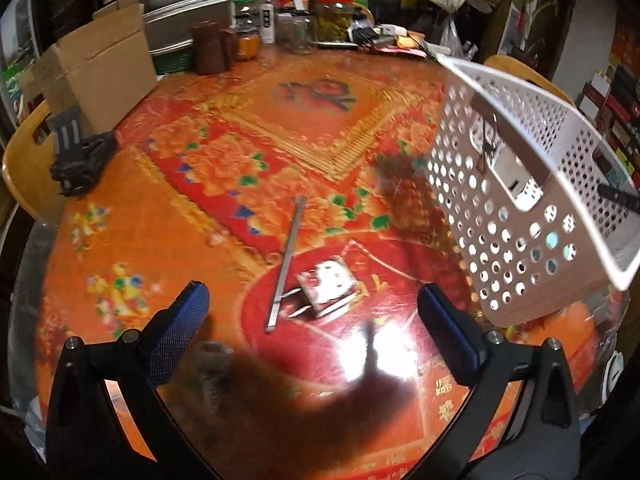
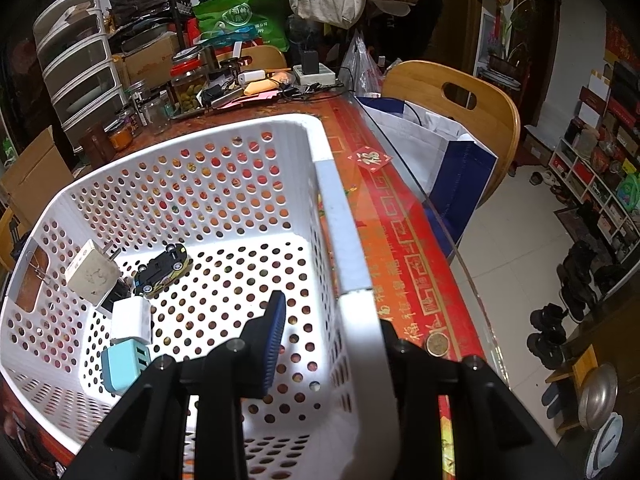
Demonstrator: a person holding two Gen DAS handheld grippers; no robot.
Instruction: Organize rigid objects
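Tilted above the red-patterned desk [image 1: 224,184], the white basket [image 2: 224,184] is clamped by its rim in the right hand-held gripper [image 2: 332,344], apparently to receive more; chargers [image 2: 94,272] and a toy car [image 2: 162,268] lie inside. The left hand-held gripper [image 1: 316,320] hovers wide over a metal bar [image 1: 289,256] and binder clip [image 1: 326,286].

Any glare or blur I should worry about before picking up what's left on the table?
Left wrist view: lamp glare washes out the glossy table just in front of the open left gripper; the metal ruler and patterned binder clip are motion-smeared but readable. Right wrist view: sharp and evenly lit, right gripper clamped on the white basket rim; fisheye bends the edges.
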